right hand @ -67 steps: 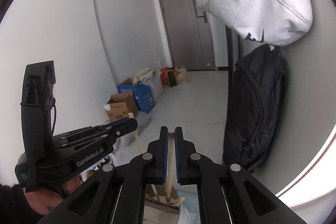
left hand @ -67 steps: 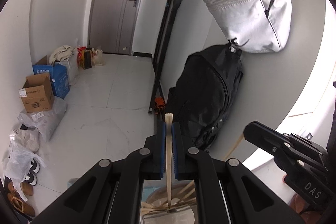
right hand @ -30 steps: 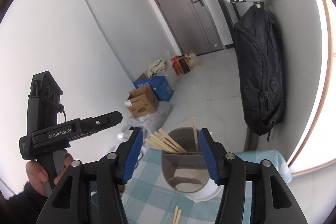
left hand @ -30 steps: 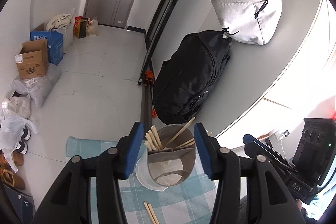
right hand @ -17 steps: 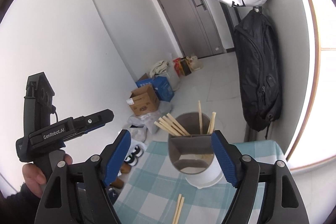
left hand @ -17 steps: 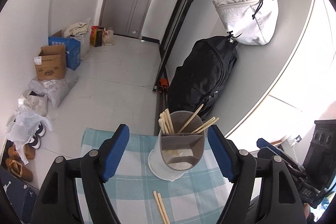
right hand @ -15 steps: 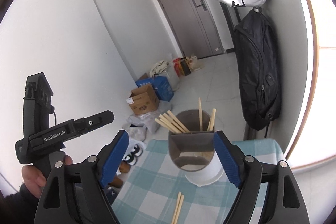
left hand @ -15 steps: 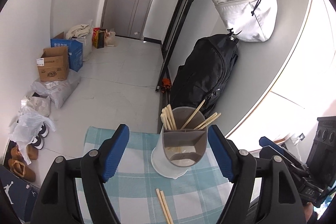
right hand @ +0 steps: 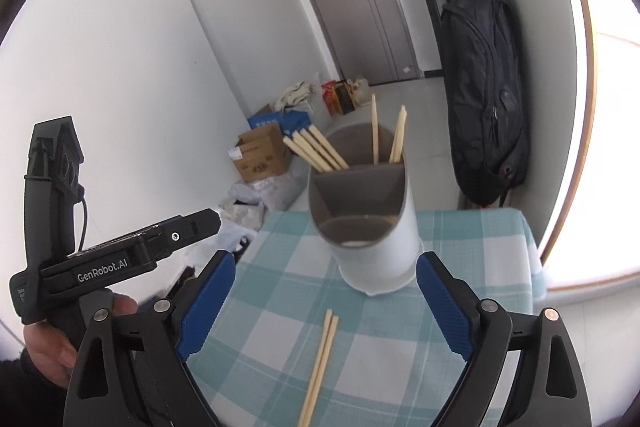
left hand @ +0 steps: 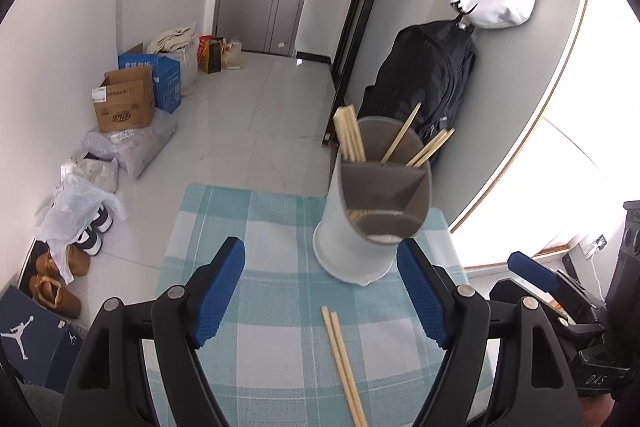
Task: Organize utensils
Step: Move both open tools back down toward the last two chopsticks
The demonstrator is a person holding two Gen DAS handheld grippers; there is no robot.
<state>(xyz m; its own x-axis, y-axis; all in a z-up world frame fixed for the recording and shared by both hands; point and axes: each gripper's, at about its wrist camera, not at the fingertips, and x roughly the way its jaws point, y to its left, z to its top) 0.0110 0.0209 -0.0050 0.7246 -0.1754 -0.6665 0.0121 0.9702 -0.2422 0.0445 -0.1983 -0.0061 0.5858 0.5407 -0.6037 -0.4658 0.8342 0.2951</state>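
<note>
Left wrist view looks down past the left gripper [left hand: 320,291], whose blue pads stand wide apart with nothing between them. Ahead, the utensil holder [left hand: 372,223] stands upright on the checked cloth [left hand: 256,347], its divided top keeping one bundle of chopsticks [left hand: 350,137] apart from a few looser ones that lean toward the other side. Two loose chopsticks [left hand: 342,355] lie side by side on the cloth just in front of the holder, between the spread fingers, so this gripper seems placed to come down on them next. The right gripper shows at the lower right edge.

Right wrist view shows the right gripper [right hand: 322,303] equally spread and empty, aimed at the same pair on the cloth, with the holder just beyond. The left gripper is held off to the side, clear of the cloth, likely to leave room.
</note>
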